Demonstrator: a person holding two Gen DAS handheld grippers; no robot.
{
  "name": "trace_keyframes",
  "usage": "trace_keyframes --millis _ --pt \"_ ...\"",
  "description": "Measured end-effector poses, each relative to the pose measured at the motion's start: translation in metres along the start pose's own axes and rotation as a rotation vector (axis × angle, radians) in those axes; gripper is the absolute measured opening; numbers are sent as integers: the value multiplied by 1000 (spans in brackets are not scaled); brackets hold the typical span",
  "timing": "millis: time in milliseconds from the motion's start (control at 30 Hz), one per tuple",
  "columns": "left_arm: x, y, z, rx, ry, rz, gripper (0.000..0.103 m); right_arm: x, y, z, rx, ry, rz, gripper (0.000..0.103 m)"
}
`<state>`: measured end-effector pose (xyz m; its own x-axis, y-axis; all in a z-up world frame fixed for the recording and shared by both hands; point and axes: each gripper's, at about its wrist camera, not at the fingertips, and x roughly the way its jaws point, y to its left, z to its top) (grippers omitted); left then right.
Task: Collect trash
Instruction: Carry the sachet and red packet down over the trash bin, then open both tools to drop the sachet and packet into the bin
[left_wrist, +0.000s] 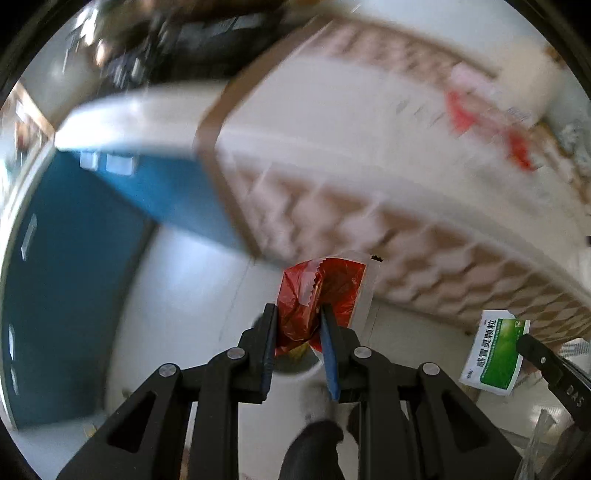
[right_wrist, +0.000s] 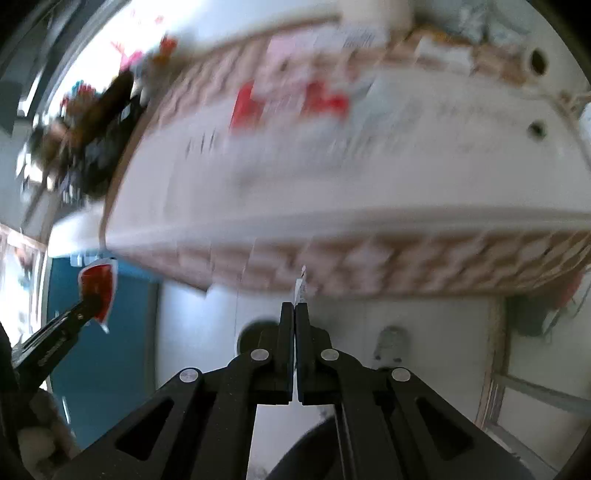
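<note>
Red wrapper (left_wrist: 314, 299): crumpled foil, pinched between the blue pads of my left gripper (left_wrist: 298, 325), carried in the air below the table edge.
Green sachet (left_wrist: 495, 356): flat packet with white lettering, held edge-on in my right gripper (right_wrist: 295, 304); from the right wrist camera only a thin white sliver shows above the tips.
Left jaws: narrow, pressed on the wrapper.
Right jaws: fully together, with the thin packet clamped between them.
Table (left_wrist: 332, 122): white top with a woven brown border, blurred; smeared red and pink patches lie on it, perhaps more litter, I cannot tell.
Floor (left_wrist: 192, 295): pale, beside a blue panel (left_wrist: 74, 258).
Progress: two pieces are picked up, I judge; neither is binned yet.
Left to do: find the bin, which no view shows, drop both, then check the table.
</note>
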<state>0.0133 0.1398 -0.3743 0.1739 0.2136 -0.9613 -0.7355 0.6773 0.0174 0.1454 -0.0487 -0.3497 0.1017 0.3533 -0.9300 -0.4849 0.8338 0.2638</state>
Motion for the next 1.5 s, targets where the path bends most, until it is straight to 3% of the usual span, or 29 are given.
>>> trace_keyframes --millis 133,300,533,600,667,733,833,867,967,1067,1100,1267,1500 --pt "86 43 -35 -140 167 -76 19 66 17 -39 -23 115 39 0" --pt "220 84 -74 -282 335 -163 19 188 28 -81 -29 254 73 0" --pt "364 100 -108 -310 475 -188 24 372 22 -131 -24 395 79 0" --pt "388 103 -118 -300 499 -153 34 411 20 -141 -30 424 83 1" --pt "399 108 -125 -297 498 -126 70 448 16 -155 -40 476 84 1" --pt "398 114 -129 -292 487 -87 86 472 12 -158 -44 517 68 5" --pt "386 120 -134 -275 479 -16 99 488 5 -162 -53 552 35 37" --pt "378 121 -134 -268 471 6 99 488 4 -162 -55 547 28 48" --pt "341 122 -131 -242 422 62 99 469 2 -158 -68 531 18 57" --pt "300 117 -126 -205 364 109 99 440 14 -153 -180 485 -67 93" --pt "289 115 -125 -197 350 120 99 427 20 -150 -221 464 -96 100" --pt "219 106 -116 -166 284 145 99 356 49 -136 -343 394 -152 102" --pt "116 97 -104 -150 205 127 99 250 85 -112 -410 310 -132 103"
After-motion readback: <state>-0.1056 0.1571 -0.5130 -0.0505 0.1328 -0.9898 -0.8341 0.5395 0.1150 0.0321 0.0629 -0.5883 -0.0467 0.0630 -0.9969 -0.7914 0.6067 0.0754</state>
